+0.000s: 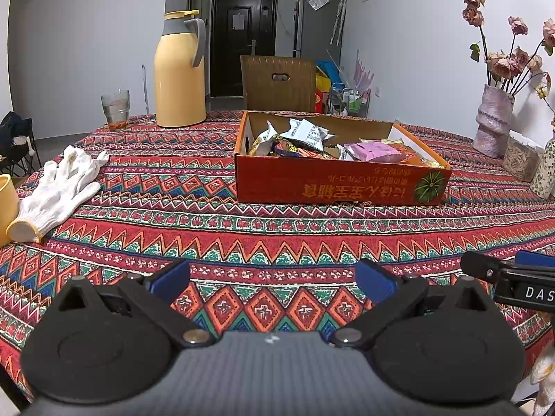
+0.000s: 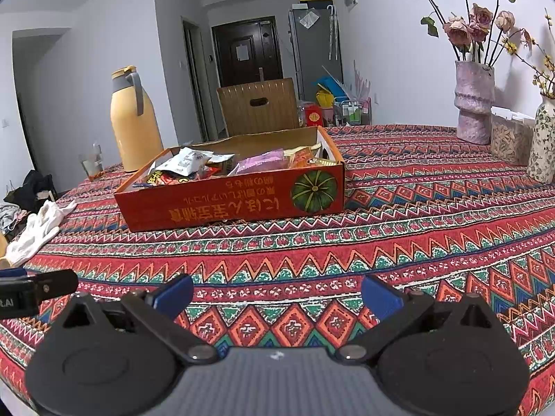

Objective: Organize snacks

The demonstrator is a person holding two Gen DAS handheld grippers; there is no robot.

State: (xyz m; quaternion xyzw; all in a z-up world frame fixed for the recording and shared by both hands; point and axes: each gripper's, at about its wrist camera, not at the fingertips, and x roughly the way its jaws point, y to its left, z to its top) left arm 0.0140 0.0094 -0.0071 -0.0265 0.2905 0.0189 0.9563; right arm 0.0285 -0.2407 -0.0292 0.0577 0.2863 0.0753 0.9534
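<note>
1. My left hand-held gripper (image 1: 272, 279) sits at the bottom of the left view, wide open, holding nothing.
2. My right hand-held gripper (image 2: 277, 294) sits at the bottom of the right view, wide open too, with nothing in it.
3. The snacks (image 1: 333, 145) lie inside the red box (image 1: 343, 182) in the middle of the tabletop (image 1: 242, 235).
4. A yellow jug (image 1: 179, 72) stands in the upper left.
5. A white glove (image 1: 59, 187) lies at the left.
6. A vase (image 2: 473, 104) stands at the right.
</note>
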